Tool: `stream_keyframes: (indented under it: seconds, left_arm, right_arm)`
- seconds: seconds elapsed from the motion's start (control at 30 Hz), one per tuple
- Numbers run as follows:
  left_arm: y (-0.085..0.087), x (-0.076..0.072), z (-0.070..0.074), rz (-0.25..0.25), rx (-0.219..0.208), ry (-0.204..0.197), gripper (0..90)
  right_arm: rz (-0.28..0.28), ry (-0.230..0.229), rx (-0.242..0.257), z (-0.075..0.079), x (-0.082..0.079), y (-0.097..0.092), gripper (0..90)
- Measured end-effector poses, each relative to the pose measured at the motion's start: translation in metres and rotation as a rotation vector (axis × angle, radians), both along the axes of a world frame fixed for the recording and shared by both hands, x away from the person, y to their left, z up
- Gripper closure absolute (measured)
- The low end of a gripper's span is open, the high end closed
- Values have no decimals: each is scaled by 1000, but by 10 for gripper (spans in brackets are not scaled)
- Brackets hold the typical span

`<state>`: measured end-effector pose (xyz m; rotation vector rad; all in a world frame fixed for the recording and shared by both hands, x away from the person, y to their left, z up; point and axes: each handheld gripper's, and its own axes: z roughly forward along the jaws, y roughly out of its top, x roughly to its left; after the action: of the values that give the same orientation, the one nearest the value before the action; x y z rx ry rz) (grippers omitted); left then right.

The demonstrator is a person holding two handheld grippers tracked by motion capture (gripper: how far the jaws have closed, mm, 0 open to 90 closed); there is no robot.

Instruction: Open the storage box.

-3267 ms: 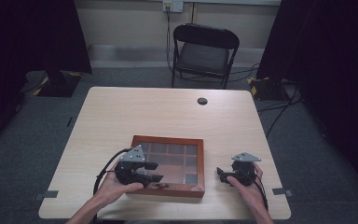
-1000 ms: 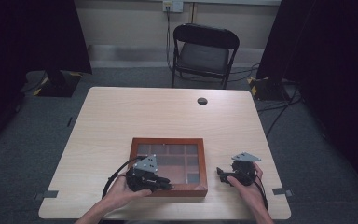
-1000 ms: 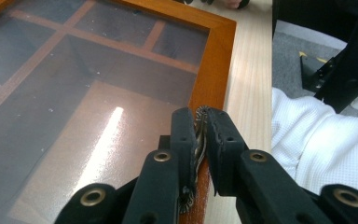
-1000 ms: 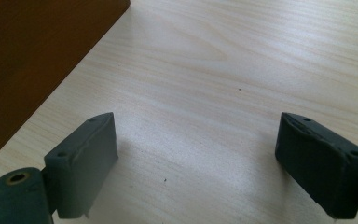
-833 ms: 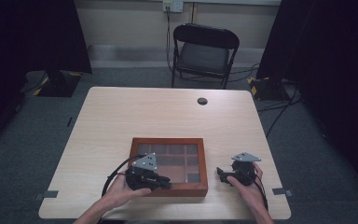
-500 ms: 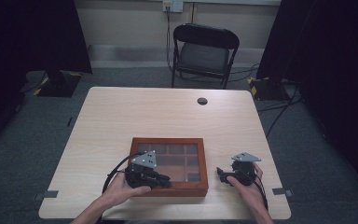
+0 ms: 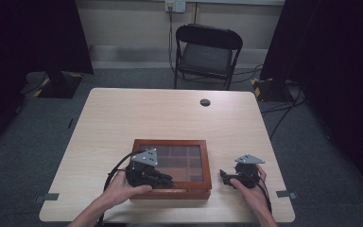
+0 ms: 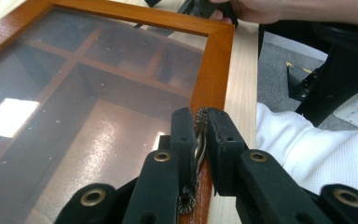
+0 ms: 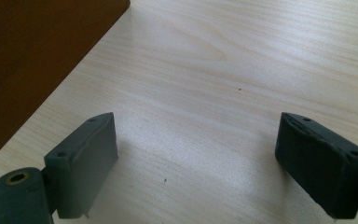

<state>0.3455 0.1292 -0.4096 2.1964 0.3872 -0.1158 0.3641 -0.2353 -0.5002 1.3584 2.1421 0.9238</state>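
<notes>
A wooden box [image 7: 170, 142] with a glass lid over several compartments lies near the table's front edge. My left gripper [image 7: 170, 183] rests on the box's front rim. In the left gripper view its jaws [image 8: 200, 116] are shut on a small brass latch [image 8: 199, 140] fixed to the orange-brown frame [image 8: 214, 70]. My right gripper [image 7: 224, 177] sits on the table just right of the box, pointing toward it. Its jaws [image 9: 196, 154] stand wide open over bare wood with nothing between them. The box's side wall [image 9: 37, 56] is at the upper left of the right gripper view.
The light wooden table [image 7: 170, 118] has a small black round object [image 7: 205, 102] at its far middle. A black folding chair [image 7: 207, 52] stands behind the table. The person's white clothing [image 8: 317, 154] is beyond the table's front edge.
Since the earliest frame the left gripper has shifted right along the box's front edge. Over the last second nothing has visibly moved.
</notes>
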Motion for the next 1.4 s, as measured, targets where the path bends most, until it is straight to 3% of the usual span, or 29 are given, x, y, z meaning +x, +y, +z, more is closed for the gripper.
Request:
stream_keyframes:
  seconds: [0.9, 1.07, 1.23, 1.4]
  left_arm:
    - [-3, 5, 15, -14, 39, 6, 816]
    - [-2, 7, 19, -13, 23, 10, 816]
    - [-2, 8, 20, -22, 42, 9, 816]
    - [-2, 7, 20, -16, 31, 10, 815]
  right_arm:
    - [0, 0, 0, 0, 0, 0, 120]
    - [0, 0, 0, 0, 0, 0, 120]
    - [0, 0, 0, 0, 0, 0, 120]
    - [0, 0, 0, 0, 0, 0, 119]
